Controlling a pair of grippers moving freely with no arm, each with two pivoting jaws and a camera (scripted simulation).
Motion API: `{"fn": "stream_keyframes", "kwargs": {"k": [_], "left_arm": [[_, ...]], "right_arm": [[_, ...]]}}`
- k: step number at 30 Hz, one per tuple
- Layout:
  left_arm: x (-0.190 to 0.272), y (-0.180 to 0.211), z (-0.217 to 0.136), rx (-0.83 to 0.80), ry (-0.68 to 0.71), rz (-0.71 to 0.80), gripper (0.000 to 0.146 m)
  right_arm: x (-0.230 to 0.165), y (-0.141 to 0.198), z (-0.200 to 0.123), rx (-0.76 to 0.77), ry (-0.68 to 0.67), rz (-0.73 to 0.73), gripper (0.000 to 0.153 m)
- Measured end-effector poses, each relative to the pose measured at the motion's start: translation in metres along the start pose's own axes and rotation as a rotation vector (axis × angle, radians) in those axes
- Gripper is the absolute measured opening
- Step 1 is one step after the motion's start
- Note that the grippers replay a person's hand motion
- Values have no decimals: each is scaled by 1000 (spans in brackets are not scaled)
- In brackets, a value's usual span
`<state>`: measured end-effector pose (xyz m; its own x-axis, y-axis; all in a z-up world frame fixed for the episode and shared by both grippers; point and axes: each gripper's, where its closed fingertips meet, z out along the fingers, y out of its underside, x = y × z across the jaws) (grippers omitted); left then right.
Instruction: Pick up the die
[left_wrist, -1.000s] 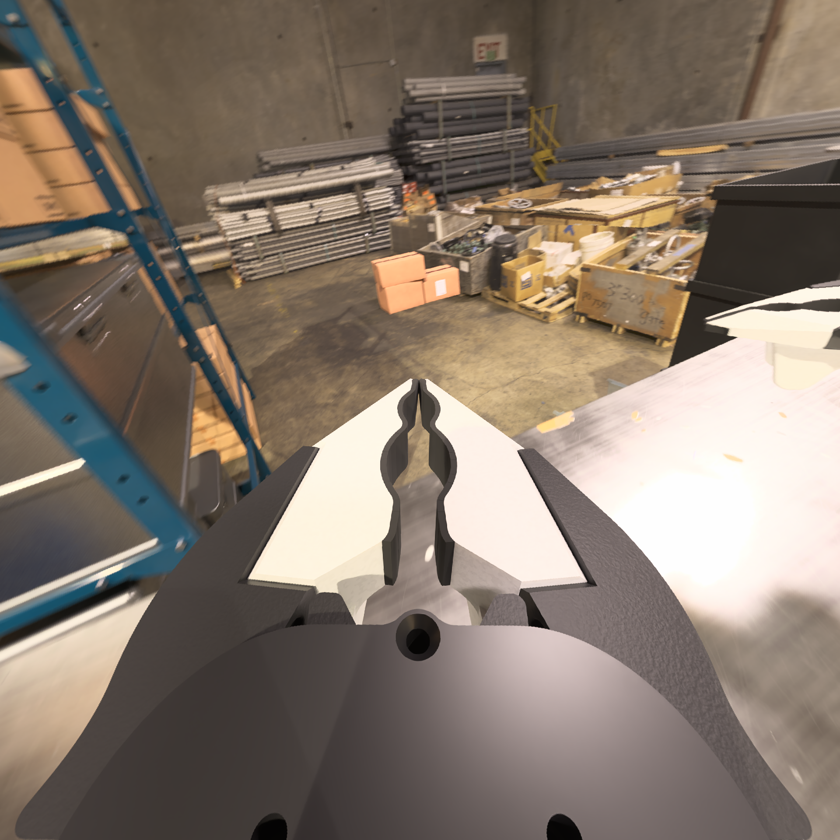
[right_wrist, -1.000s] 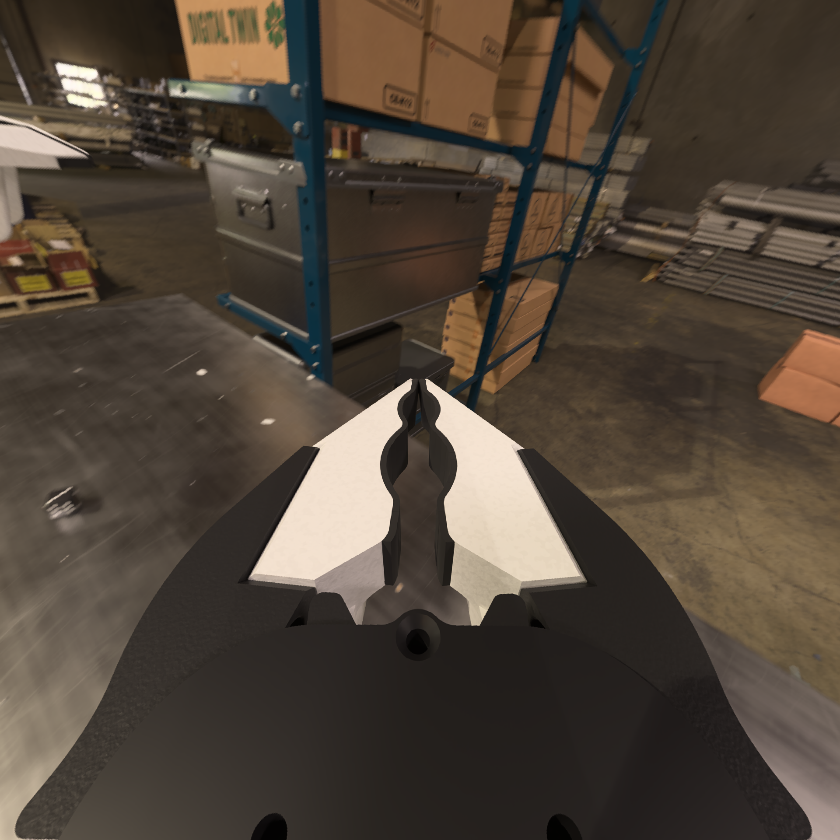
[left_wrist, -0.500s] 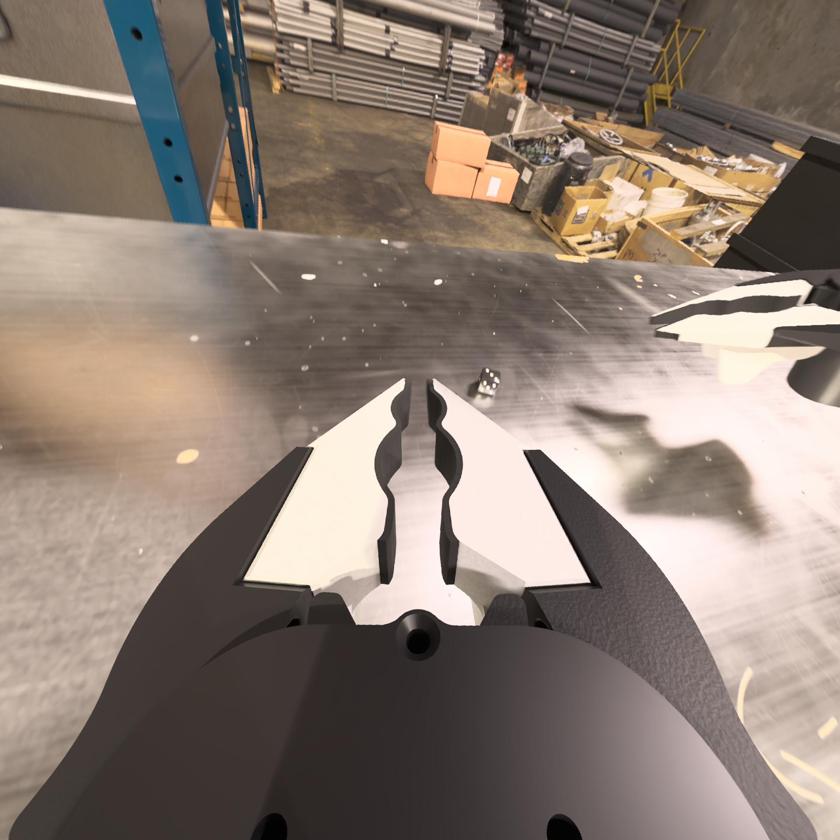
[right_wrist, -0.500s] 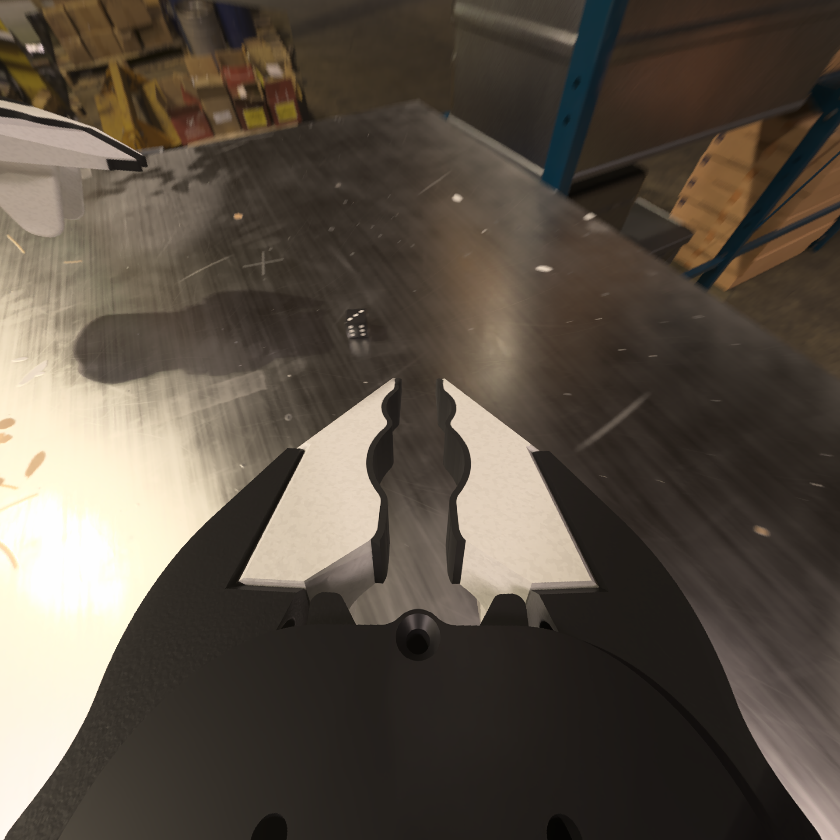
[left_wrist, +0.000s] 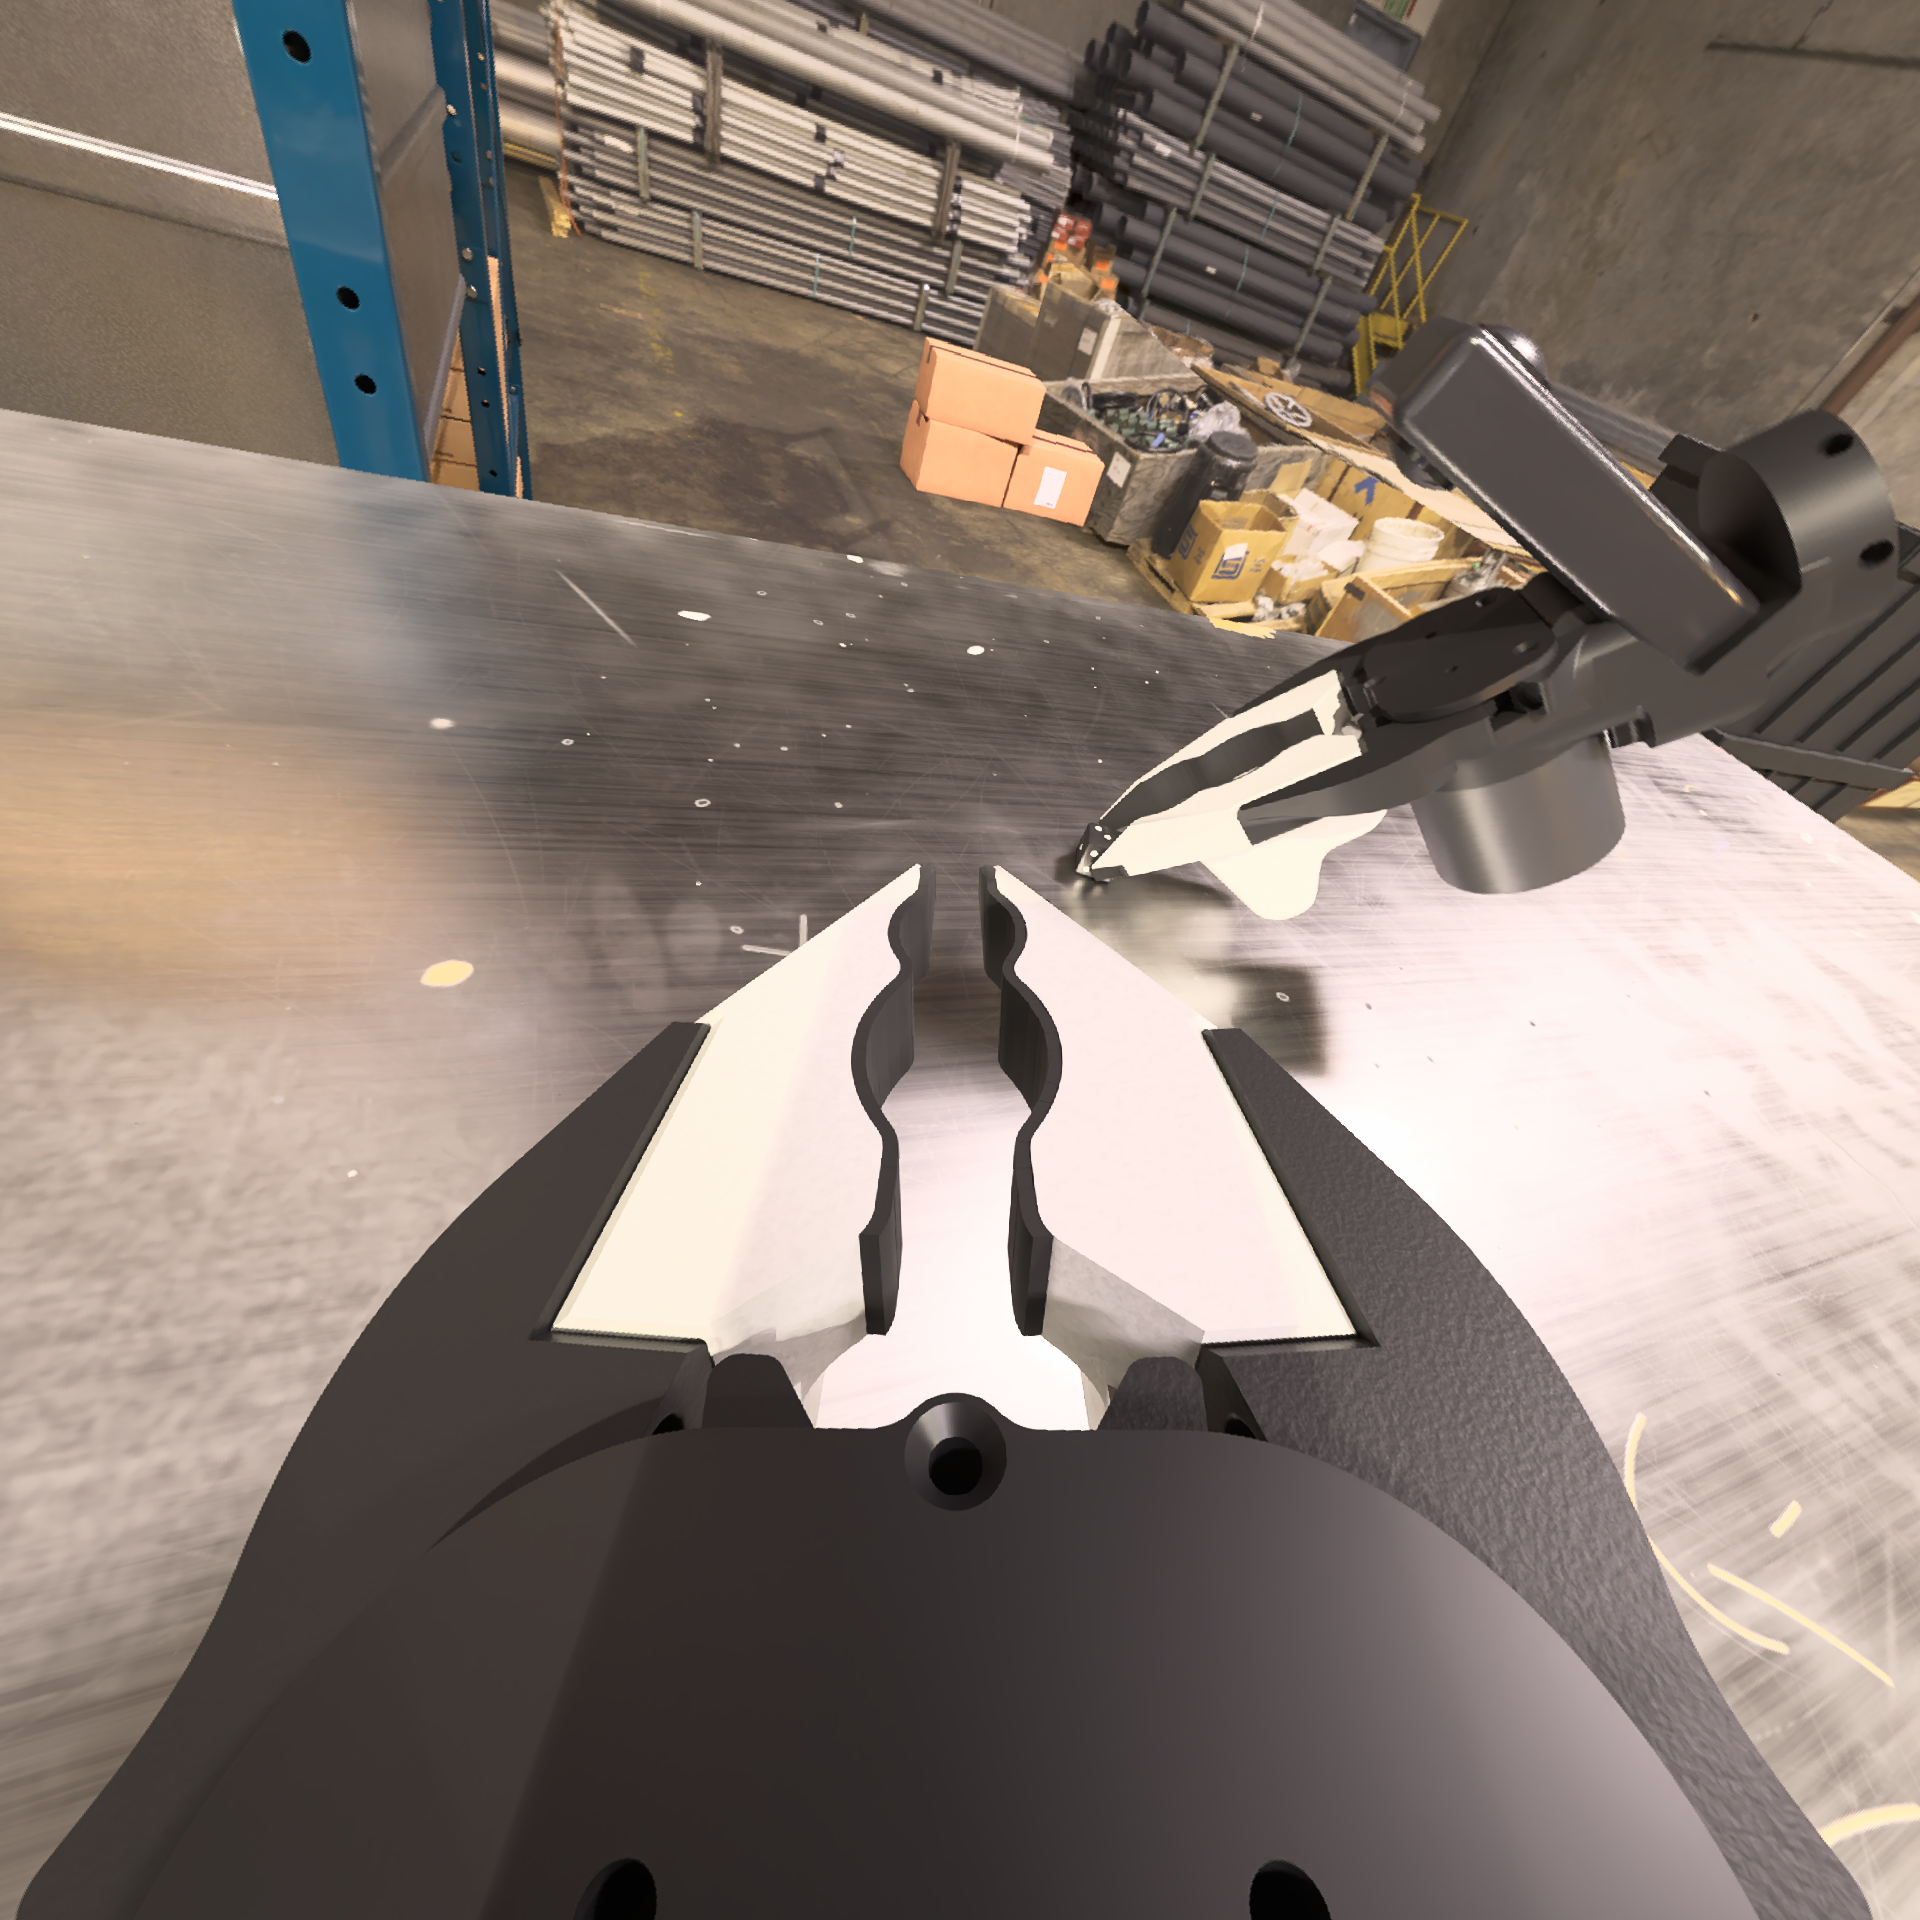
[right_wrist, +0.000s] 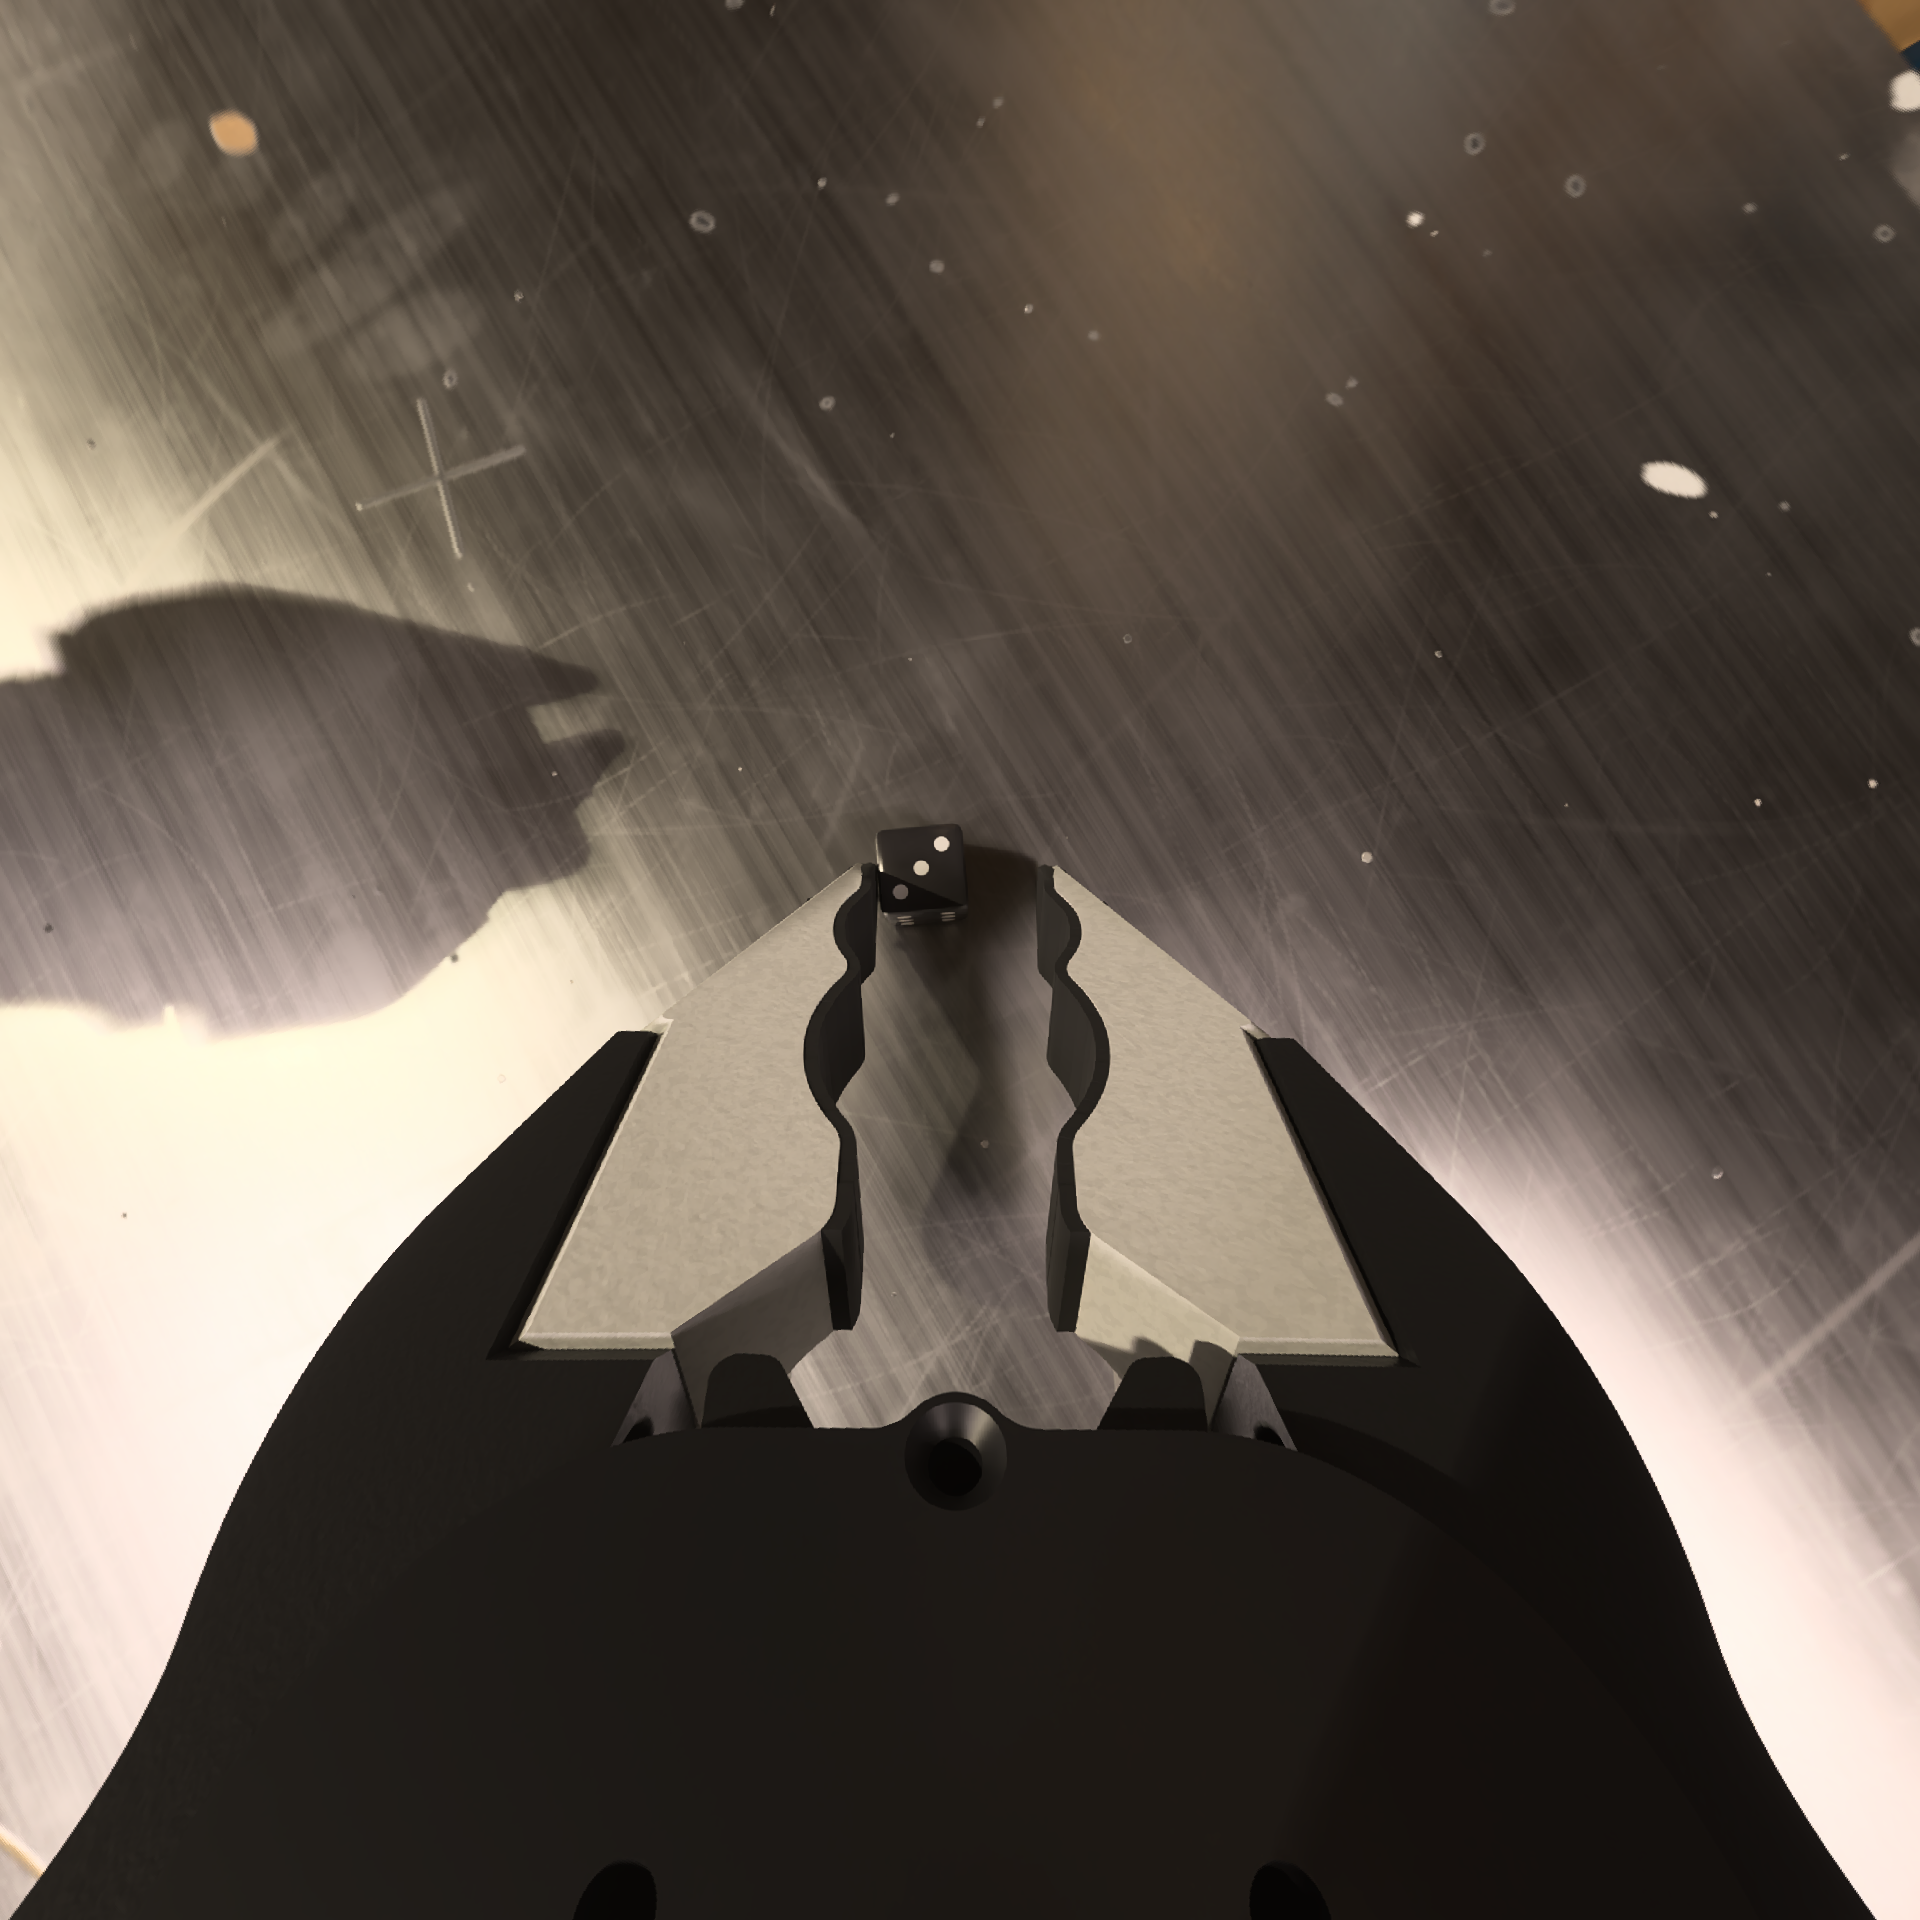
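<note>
A small black die (right_wrist: 921, 871) with white pips sits on the scratched metal table (right_wrist: 1351, 623). My right gripper (right_wrist: 954, 881) is open, tilted down over the table, with the die at its fingertips, close against the left finger and apart from the right one. In the left wrist view the right gripper (left_wrist: 1101, 847) shows at the right with the die (left_wrist: 1093, 847) at its tips. My left gripper (left_wrist: 956, 883) hovers over the table a short way from the die, its fingers slightly parted and empty.
The table's far edge (left_wrist: 727, 530) runs across the left wrist view. Beyond it are a blue rack post (left_wrist: 332, 239), stacked pipes (left_wrist: 831, 156), orange boxes (left_wrist: 977, 426) and crates on the floor. Shadows of the grippers lie on the table (right_wrist: 312, 779).
My right gripper has dropped and moved forward to the die and opened wider, so the die now sits between its tips. My left gripper has opened slightly and held nearly still.
</note>
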<state>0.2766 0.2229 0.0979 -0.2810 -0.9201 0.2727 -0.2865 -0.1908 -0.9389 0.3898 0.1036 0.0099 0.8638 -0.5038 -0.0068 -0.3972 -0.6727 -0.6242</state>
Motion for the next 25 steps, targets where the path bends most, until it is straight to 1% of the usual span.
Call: {"fn": "stream_keyframes", "kwargs": {"k": [4, 6, 10, 12, 14, 17, 20, 23, 25], "left_arm": [[1, 3, 3, -2, 22, -2, 8], [3, 3, 6, -8, 36, -1, 8], [10, 3, 8, -29, 44, 27, 7], [15, 2, 7, -35, 50, 47, 7], [20, 0, 6, -44, 51, 81, 7], [25, 1, 5, -64, 43, 125, 6], [29, 4, 7, -83, 45, 121, 6], [36, 4, 13, -92, 54, 109, 6], [39, 3, 16, -93, 34, 122, 6]], "right_arm": [[-4, 0, 1, -79, -23, -60, 23], [-6, 0, 1, -111, -42, -95, 17], [-6, 1, 1, -135, -113, -149, 16], [-6, 4, -3, -115, -167, -212, 16], [-2, 12, -12, -88, -236, -302, 16], [8, 32, -41, -69, -331, -537, 16], [26, 53, -72, -111, -405, -725, 16], [44, 65, -89, -163, -452, -804, 16], [51, 71, -89, -197, -458, -824, 16]]}}
